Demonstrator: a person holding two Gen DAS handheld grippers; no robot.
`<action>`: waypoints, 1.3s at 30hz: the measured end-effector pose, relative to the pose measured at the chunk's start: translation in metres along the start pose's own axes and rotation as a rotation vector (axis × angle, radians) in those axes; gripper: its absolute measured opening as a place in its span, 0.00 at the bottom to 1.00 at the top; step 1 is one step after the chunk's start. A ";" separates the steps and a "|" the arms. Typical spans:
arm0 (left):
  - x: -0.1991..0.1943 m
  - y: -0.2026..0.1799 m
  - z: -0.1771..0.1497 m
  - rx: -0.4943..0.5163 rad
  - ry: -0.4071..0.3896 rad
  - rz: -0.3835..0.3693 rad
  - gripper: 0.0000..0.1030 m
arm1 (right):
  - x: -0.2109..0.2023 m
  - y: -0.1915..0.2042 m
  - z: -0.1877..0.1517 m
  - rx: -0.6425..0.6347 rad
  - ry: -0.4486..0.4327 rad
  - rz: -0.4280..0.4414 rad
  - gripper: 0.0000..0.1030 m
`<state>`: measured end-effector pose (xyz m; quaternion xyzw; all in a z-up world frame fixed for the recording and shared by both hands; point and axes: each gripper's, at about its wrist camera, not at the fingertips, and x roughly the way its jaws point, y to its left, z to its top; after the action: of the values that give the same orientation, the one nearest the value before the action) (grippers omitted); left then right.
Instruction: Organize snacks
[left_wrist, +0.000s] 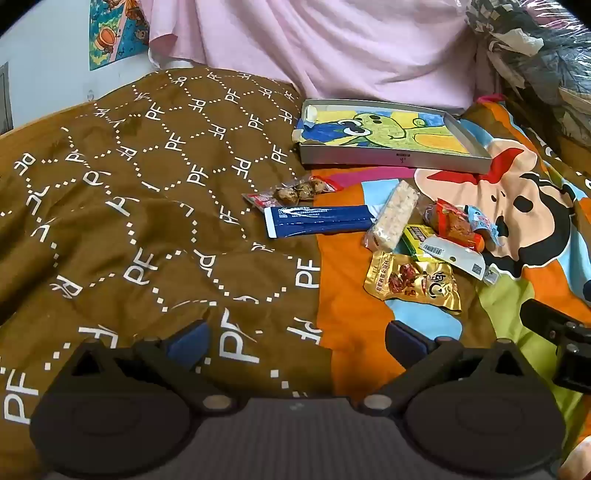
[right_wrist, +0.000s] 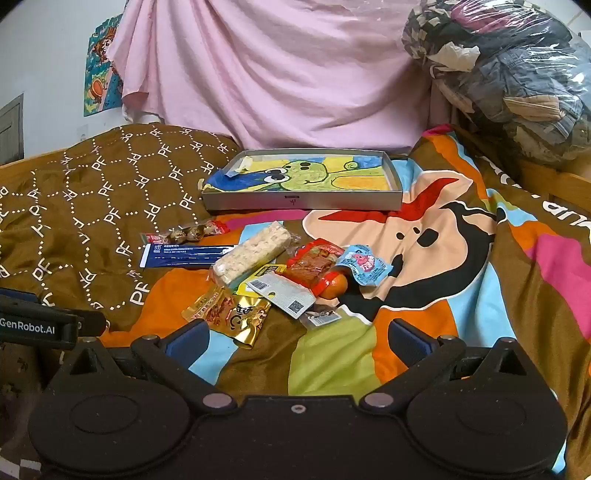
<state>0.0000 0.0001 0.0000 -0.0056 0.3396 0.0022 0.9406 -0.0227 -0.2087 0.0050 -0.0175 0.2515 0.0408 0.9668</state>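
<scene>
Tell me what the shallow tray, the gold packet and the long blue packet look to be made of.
Tray: grey, matte, thin straight walls; likely cardboard, possibly metal, lined with a crayon-like drawing.
Gold packet: shiny, crinkled, with bright glints; looks like metallised plastic foil.
Blue packet: flat, smooth, slightly glossy with printed white text; probably plastic film or coated paper, hard to tell which.

A pink sheet drapes the white wall behind a bed with brown quilt.
</scene>
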 end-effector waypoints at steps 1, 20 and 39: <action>0.000 0.000 0.000 0.007 -0.004 0.004 1.00 | 0.000 0.000 0.000 0.001 -0.001 0.000 0.99; 0.001 -0.003 -0.006 0.008 -0.004 0.000 1.00 | 0.000 0.000 0.000 -0.002 0.000 -0.001 0.99; 0.001 -0.002 -0.003 0.007 0.001 -0.004 1.00 | 0.000 0.001 0.000 -0.002 0.001 -0.001 0.99</action>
<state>-0.0013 -0.0018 -0.0033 -0.0031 0.3399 -0.0006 0.9404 -0.0227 -0.2077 0.0051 -0.0188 0.2520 0.0407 0.9667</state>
